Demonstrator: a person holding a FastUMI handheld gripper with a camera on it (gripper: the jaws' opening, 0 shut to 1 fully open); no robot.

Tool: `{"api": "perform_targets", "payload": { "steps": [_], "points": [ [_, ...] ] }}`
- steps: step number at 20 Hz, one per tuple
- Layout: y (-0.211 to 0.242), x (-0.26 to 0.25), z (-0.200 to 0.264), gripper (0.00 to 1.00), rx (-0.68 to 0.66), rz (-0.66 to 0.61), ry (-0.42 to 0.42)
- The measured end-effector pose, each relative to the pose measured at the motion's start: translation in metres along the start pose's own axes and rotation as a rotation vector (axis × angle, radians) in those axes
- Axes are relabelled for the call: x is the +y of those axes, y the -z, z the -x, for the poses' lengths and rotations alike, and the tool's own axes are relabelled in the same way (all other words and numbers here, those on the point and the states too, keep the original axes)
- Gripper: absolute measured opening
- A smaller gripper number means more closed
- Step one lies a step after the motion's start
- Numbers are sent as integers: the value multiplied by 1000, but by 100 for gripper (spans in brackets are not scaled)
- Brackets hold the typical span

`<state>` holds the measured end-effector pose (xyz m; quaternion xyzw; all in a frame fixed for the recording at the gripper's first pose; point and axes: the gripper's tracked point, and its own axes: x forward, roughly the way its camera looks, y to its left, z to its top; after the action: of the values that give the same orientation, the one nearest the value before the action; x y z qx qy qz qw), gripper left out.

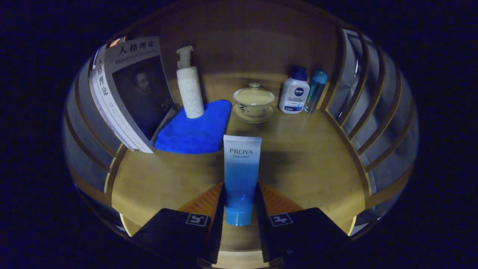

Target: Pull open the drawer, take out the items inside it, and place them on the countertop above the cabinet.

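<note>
Fingers of the hand-held gripper (239,209) press from both sides on the lower part of a blue and white tube (241,175), just above its blue cap, so the jaws are closed to the tube's width and hold it firmly. The tube stands cap-down between the fingers, its flat white end up, above the wooden counter (310,157); whether the cap touches the wood or hangs just clear of it is hard to tell in this dim light.

Beyond the tube lies a blue cloth (196,129), spread flat on the counter. A white pump bottle (189,87) stands upright on the cloth's far part. Beside the cloth, a stack of grey books (129,93) leans tilted against the slatted side wall (89,123). Further back, near the middle, a pale lidded tea bowl (254,99) sits on its saucer (254,116). Next to it a white bottle with a dark blue cap (295,94) stands upright, and just beside that, touching or nearly so, a slim clear bottle with a teal cap (316,91). Both stand close to the other slatted wall (373,123).
</note>
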<state>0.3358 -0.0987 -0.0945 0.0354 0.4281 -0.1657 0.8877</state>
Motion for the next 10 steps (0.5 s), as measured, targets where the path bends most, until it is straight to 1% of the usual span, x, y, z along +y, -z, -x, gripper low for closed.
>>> {"api": "perform_targets", "payload": {
  "steps": [3,4,6,10],
  "points": [
    [4,-4,5,53,-4,-5,28],
    [6,-1,10,53,-8,3,10],
    [10,-2,27,55,-30,19,2],
    [24,9,74,60,-105,63,-49]
  ]
}}
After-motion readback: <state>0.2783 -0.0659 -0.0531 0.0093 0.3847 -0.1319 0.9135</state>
